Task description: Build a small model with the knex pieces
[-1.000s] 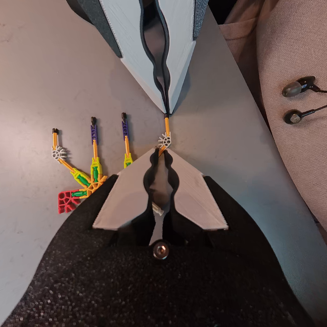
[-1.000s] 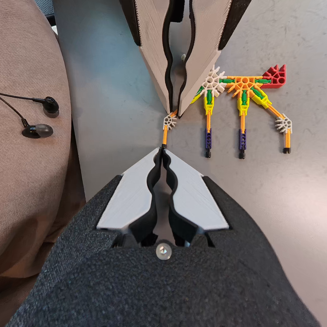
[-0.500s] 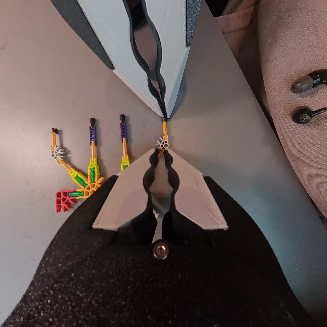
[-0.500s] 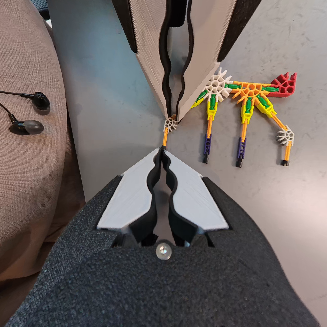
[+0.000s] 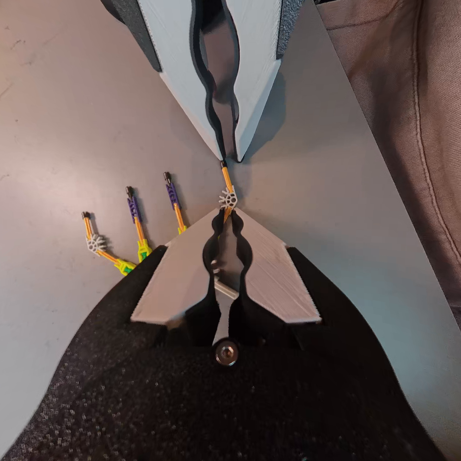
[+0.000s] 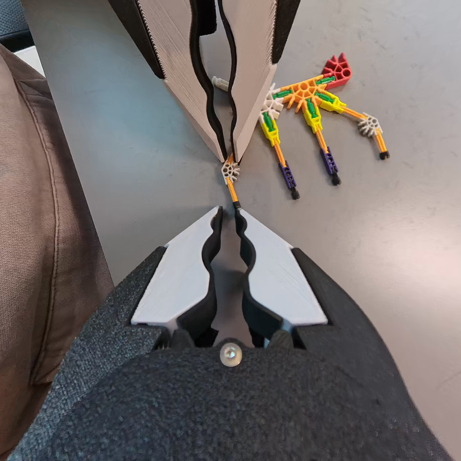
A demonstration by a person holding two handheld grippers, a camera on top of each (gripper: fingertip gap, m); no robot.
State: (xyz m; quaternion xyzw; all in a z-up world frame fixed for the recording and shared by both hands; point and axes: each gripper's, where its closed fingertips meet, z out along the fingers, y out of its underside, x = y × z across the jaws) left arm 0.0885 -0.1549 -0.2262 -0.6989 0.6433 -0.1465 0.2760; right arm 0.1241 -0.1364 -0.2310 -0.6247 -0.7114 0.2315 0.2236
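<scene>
From my left wrist view, my left gripper (image 5: 226, 212) is pinched shut on an orange rod (image 5: 226, 215) of the toy figure (image 5: 139, 234), just below the grey snowflake connector (image 5: 228, 198), so that leg is steadied at its joint. Beyond the connector a second orange rod (image 5: 227, 177) runs to a black foot cap (image 5: 222, 164), which sits at the tips of my right gripper (image 5: 230, 158) reaching in from the far side. Its jaws stand slightly apart there, and the cap touches only one tip. To the left, three other legs fan out flat on the grey table (image 5: 62, 124) (my own fingers hide the body). A brownish garment (image 5: 411, 124) lies along the right.

From my right wrist view, my right gripper (image 6: 229, 209) is parted, gripping nothing; the cap (image 6: 236, 205) rests against the right-hand tip. Farther off, my left gripper (image 6: 230, 159) clamps the rod above the connector (image 6: 230, 172). The figure's body (image 6: 304, 93), with its orange hub, white hub and red end piece (image 6: 336, 72), lies on the table (image 6: 374, 249) to the right, well clear of both grippers. A small white rod (image 6: 219, 82) lies behind my left fingers. The garment (image 6: 37, 199) crowds the near left, off the table edge.
</scene>
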